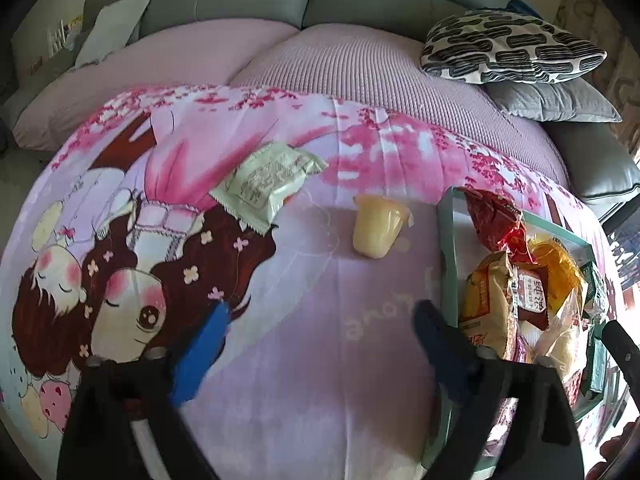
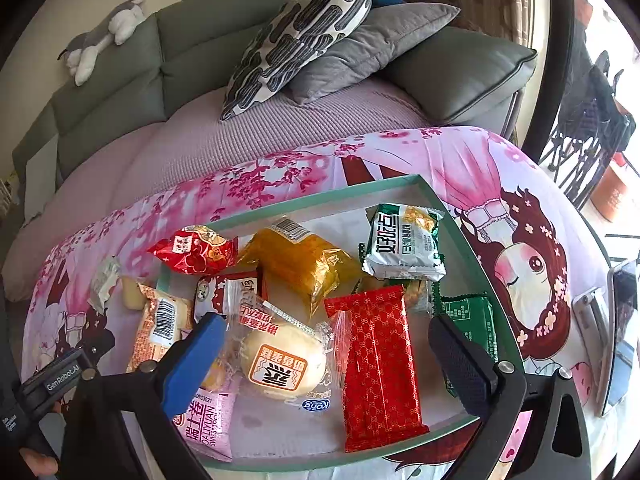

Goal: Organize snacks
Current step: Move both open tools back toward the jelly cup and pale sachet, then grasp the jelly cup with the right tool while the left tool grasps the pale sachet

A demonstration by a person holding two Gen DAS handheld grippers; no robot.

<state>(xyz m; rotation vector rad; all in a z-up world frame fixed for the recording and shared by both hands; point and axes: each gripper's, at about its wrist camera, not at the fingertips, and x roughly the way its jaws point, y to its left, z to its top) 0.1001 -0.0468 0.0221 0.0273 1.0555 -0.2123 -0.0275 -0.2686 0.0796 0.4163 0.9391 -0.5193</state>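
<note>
In the left wrist view my left gripper point(image 1: 320, 344) is open and empty above the cartoon-print cloth point(image 1: 304, 380). Ahead of it lie a pale yellow jelly cup point(image 1: 376, 226) on its side and a white-green snack packet point(image 1: 268, 180), both outside the tray. The teal-rimmed tray point(image 1: 448, 240) full of snacks is at the right. In the right wrist view my right gripper point(image 2: 328, 360) hangs open over the tray point(image 2: 320, 200). Below its fingers lie a round bun in clear wrap point(image 2: 284, 364) and a red patterned wrapper point(image 2: 376, 364), neither gripped.
The tray also holds a red packet point(image 2: 192, 254), a yellow packet point(image 2: 304, 264), a white-green packet point(image 2: 404, 242), a green packet point(image 2: 468, 316) and a pink roll packet point(image 2: 208, 420). A phone point(image 2: 620, 328) lies right of the tray. A sofa with cushions point(image 2: 304, 28) stands behind.
</note>
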